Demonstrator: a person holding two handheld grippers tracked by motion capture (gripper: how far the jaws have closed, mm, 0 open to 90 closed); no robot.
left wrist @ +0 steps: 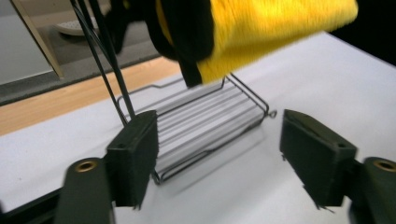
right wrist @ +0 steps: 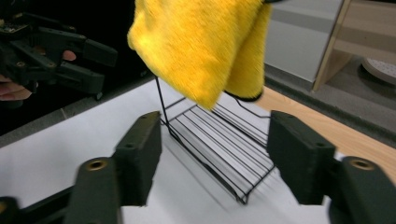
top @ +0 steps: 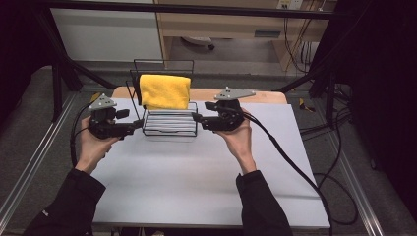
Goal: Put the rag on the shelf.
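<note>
A folded yellow towel [top: 164, 91] hangs over the top bar of a black wire rack [top: 169, 124] standing at the back middle of the white table [top: 196, 177]. My left gripper [top: 135, 126] is just left of the rack's base, jaws open and pointing right at it. My right gripper [top: 198, 118] faces it from the rack's right side, also open. In the left gripper view the open left gripper [left wrist: 224, 156] frames the rack's slatted base [left wrist: 210, 123], with the towel [left wrist: 271, 32] above. In the right gripper view the open right gripper [right wrist: 219, 158] looks at the base [right wrist: 224, 140], below the towel [right wrist: 205, 46].
A wooden strip [top: 265, 96] runs along the table's back edge. Black cables [top: 295, 162] trail from the right gripper across the table's right side. Dark frame bars [top: 64, 69] stand around the table. The left gripper [right wrist: 60, 51] appears at the upper left of the right gripper view.
</note>
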